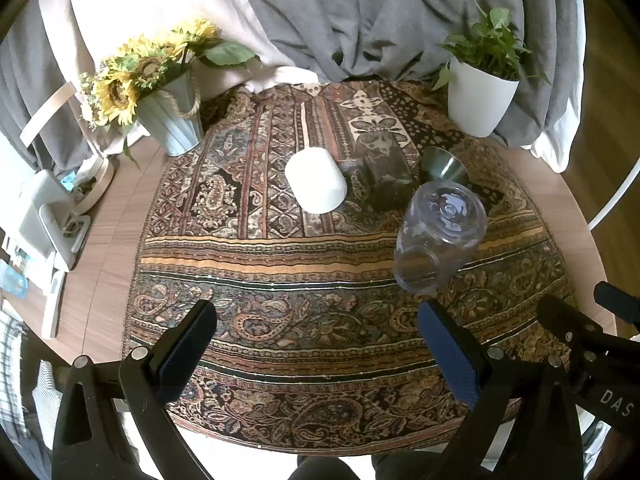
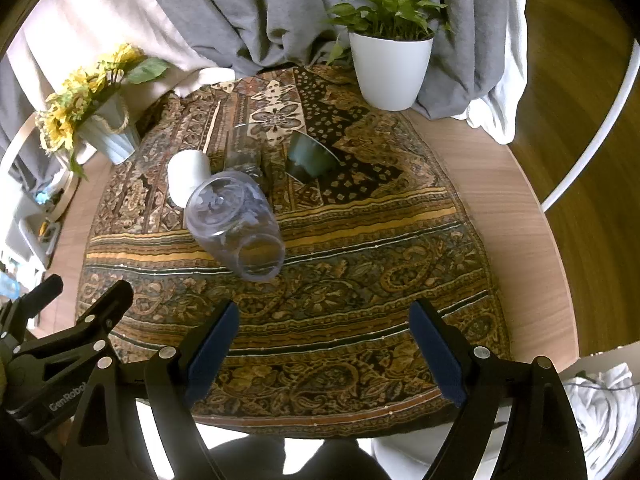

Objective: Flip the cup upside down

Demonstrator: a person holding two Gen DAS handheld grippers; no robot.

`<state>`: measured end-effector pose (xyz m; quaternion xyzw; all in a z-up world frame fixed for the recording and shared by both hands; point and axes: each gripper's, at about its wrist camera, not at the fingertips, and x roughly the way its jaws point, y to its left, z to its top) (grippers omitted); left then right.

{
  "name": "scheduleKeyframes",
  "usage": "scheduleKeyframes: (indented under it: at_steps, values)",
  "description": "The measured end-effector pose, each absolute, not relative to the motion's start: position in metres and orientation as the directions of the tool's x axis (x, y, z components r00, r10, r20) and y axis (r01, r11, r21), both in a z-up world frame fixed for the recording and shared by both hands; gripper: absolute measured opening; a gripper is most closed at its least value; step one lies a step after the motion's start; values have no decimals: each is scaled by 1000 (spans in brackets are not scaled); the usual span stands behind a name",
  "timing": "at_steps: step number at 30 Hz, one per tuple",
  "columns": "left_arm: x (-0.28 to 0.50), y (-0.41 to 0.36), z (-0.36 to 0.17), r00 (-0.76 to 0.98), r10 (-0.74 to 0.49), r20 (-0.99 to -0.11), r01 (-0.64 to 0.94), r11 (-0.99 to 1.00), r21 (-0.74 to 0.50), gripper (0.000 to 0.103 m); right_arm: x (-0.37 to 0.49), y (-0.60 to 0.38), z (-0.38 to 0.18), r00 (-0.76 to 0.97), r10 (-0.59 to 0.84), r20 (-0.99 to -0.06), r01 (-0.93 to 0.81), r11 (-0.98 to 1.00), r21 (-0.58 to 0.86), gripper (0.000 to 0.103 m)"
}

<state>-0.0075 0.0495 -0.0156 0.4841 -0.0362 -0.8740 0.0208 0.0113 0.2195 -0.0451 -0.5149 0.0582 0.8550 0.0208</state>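
A clear plastic cup [image 1: 438, 236] stands upside down on the patterned cloth [image 1: 280, 264], base up; it also shows in the right wrist view [image 2: 234, 226]. Behind it stand a white cup [image 1: 316, 180], a dark glass [image 1: 382, 168] and a metal cup [image 1: 444, 166], all upside down. In the right wrist view the white cup [image 2: 187, 174], the glass [image 2: 246, 152] and the metal cup [image 2: 312, 158] show too. My left gripper [image 1: 318, 332] is open and empty, near the clear cup. My right gripper [image 2: 324, 332] is open and empty, right of that cup.
A sunflower pot [image 1: 172, 118] stands at the back left and a white plant pot [image 1: 478, 100] at the back right. Grey curtains [image 1: 360, 12] hang behind. The round wooden table [image 1: 108, 240] has clutter past its left edge [image 1: 44, 224].
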Motion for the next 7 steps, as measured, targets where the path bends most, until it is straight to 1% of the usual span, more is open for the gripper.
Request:
scheduleKeyframes:
  at_steps: [7]
  values:
    - [-7,50,-16,-529,-69,-846,-2,-997,82,103,11,220,-45,-467,-22,-884,-97,-992,76,87]
